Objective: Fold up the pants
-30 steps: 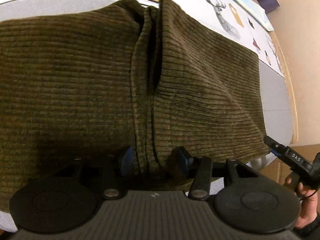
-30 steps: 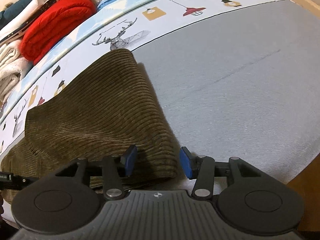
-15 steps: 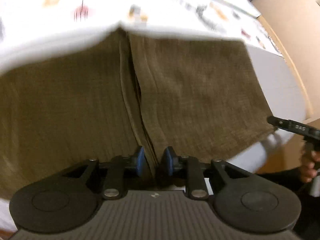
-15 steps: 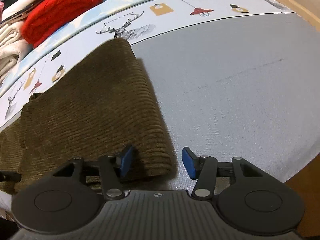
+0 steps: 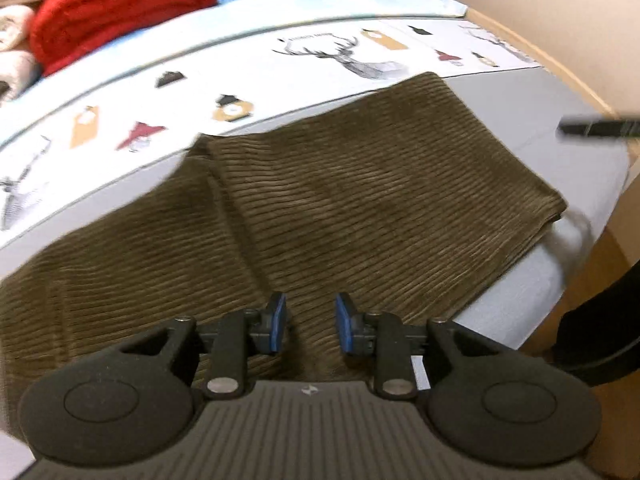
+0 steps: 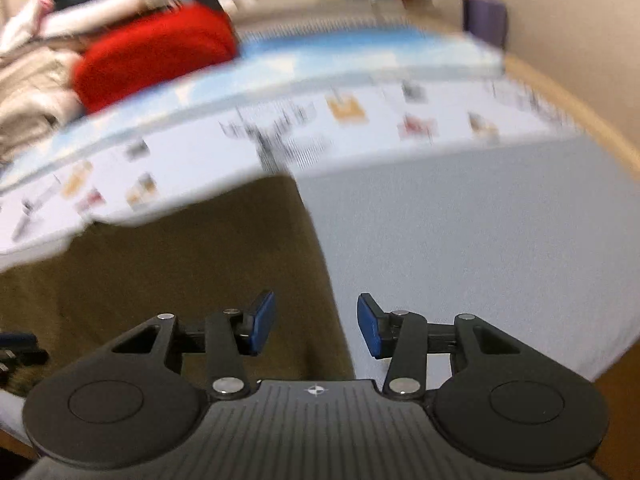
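- Left tool (image 5: pixel 309 329), in the left wrist view: its blue pads stand a little apart with nothing pinched between them, and the jaws have just been opening a touch. It hangs over the near part of the pants (image 5: pixel 340 200), clear of the cloth.
- Same view: the pants are olive corduroy, folded into a flat band on the bed (image 5: pixel 580 152). The band's long axis runs from the bed's near left edge, below this tool, away to the right. Its neat right end lies close to the bed's near right corner.
- A raised lengthwise fold runs up the cloth from just ahead of this tool toward the printed strip of the bedcover (image 5: pixel 280 72). My judgement is that the left tool is best placed for the left end, which lies below it and to its left.
- A red blanket (image 5: pixel 120 12) sits at the bed's far left, well apart from the pants.
- Right tool (image 6: pixel 316 328), in the right wrist view, which is blurred: the jaws gape empty and have just been closing slightly.
- Same view: the right edge of the pants (image 6: pixel 180 260) passes below the gap between the pads and runs away toward the printed strip. Cloth lies to the left and bare grey bed (image 6: pixel 480 240) to the right, so this tool is the nearer one to the right end.
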### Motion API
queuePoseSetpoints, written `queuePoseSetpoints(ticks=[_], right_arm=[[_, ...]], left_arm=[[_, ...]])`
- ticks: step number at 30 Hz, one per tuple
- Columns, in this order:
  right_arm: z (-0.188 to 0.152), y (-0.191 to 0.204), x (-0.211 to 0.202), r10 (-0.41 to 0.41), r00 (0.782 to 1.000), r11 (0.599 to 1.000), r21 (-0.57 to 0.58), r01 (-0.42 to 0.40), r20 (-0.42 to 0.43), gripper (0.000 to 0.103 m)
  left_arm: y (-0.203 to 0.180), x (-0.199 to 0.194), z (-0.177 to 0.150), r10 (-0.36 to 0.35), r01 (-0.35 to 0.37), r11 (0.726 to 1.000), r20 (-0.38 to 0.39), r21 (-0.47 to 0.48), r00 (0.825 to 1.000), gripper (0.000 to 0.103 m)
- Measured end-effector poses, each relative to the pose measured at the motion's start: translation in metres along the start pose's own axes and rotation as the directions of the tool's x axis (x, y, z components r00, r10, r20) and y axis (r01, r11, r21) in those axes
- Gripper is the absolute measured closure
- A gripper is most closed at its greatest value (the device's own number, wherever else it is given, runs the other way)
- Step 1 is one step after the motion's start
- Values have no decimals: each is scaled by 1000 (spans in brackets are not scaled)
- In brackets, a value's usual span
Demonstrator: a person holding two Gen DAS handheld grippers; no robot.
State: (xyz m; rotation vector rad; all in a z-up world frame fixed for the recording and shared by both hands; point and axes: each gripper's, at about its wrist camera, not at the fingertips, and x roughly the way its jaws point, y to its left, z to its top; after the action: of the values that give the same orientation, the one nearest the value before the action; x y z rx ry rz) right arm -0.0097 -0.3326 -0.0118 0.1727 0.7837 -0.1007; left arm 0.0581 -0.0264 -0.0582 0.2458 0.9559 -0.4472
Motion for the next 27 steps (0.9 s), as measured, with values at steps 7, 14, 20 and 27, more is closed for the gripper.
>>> queuePoseSetpoints(ticks=[7,14,20,27], right_arm=[[29,45,-44,145,981,979,-164,-122,132,54],[28,97,-19,214,973,967,-162,-198,85,53],[22,148,-9,274,960,936,-243,-255,47,53],[19,168,-1,324,946,910,-269,-315,-12,53]], left_arm=[[37,-31,-15,49,-47,996,26,-75,998,71],[117,-76,-57,108,-75,925,67,-372,992,57],[228,-109,-130,169,-21,603,102,-797,980,46],[276,-90,-172,77,72,320,102,-944,992,42]])
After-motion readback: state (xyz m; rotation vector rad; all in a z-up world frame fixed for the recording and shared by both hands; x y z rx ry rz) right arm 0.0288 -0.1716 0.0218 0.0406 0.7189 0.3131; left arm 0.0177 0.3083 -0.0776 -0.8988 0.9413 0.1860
